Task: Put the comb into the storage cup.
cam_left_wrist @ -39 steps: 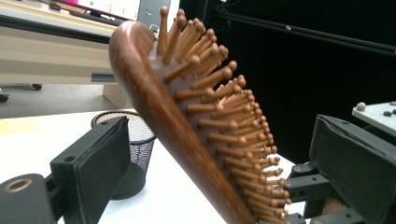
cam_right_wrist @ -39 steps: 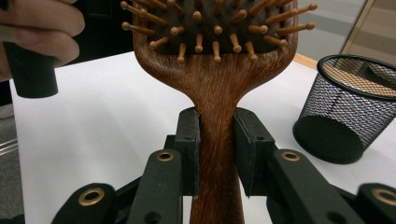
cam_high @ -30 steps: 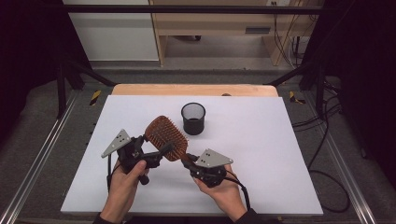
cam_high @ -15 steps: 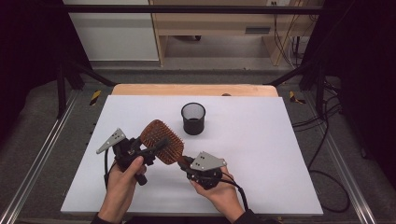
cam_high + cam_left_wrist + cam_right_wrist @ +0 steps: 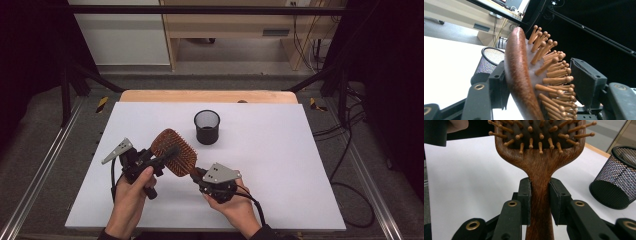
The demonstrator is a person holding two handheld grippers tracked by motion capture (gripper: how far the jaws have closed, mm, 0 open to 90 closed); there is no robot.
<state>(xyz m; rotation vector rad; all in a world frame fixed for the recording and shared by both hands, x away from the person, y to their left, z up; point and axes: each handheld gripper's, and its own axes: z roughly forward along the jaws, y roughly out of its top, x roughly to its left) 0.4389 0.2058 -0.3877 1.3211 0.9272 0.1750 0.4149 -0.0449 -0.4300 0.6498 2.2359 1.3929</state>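
Observation:
A brown wooden hairbrush (image 5: 172, 150) with wooden pins is held above the white table between both hands. My right gripper (image 5: 196, 173) is shut on its handle (image 5: 541, 202), one pad on each side. My left gripper (image 5: 170, 154) has just been closing on the brush head (image 5: 517, 70). One pad lies against the smooth back and the other meets the pin tips (image 5: 569, 79). A black mesh cup (image 5: 206, 127) stands upright just beyond the brush, apart from it.
The white table top (image 5: 280, 165) has a wooden strip (image 5: 207, 96) along its far edge and metal rails (image 5: 45, 170) at both sides. Cables (image 5: 350, 150) lie on the floor to the right. The mesh cup (image 5: 616, 182) is close on the right gripper's right.
The left gripper's jaws, wide apart around the brush head before, have closed in onto it. Both hands and the brush have stayed nearly in place.

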